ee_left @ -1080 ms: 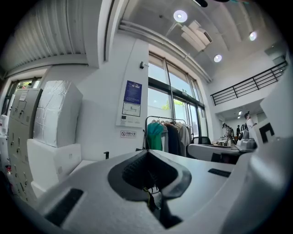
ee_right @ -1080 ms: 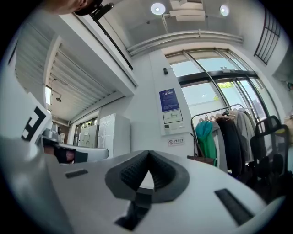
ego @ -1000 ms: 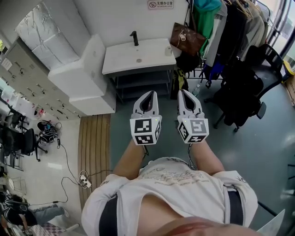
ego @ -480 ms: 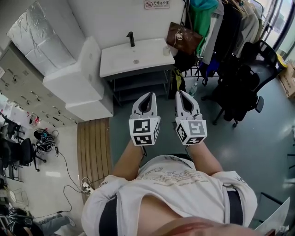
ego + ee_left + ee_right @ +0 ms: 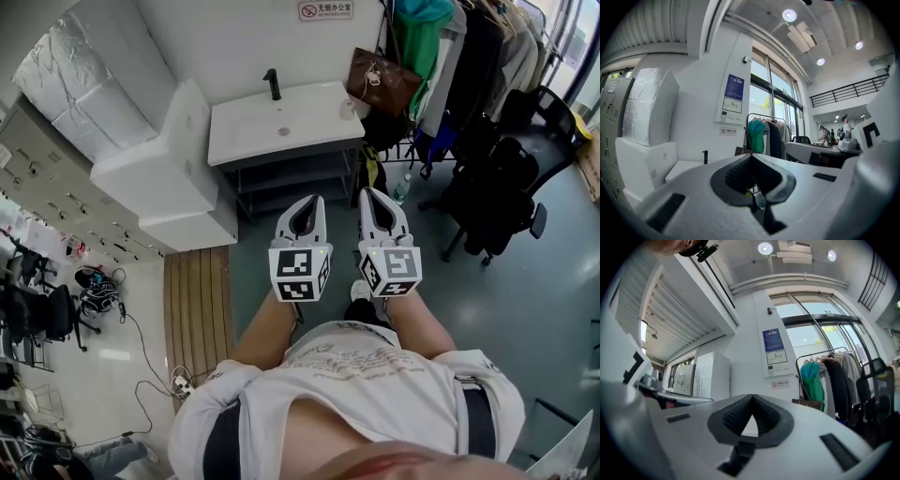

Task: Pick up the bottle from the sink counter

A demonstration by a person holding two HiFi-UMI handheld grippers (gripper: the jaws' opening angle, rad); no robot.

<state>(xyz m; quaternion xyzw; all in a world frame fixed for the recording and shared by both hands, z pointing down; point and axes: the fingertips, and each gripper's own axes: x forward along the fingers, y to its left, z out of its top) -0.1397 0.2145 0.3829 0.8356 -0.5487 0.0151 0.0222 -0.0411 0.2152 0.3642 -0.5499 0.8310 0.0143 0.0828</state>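
Well, nothing is picked up yet: the left gripper point(image 5: 307, 201) and right gripper point(image 5: 372, 193) both have jaws closed and empty. The small pale bottle point(image 5: 346, 109) stands well ahead of them, on the white sink counter point(image 5: 253, 127). Approach and grasp remain.

Small pale bottle on the white sink counter

The bottle point(image 5: 346, 107) stands upright at the far right end of the sink counter point(image 5: 244, 127), close to its right edge and well apart from the basin drain. It looks whitish and translucent, but it shows too small for its cap or label to be made out.
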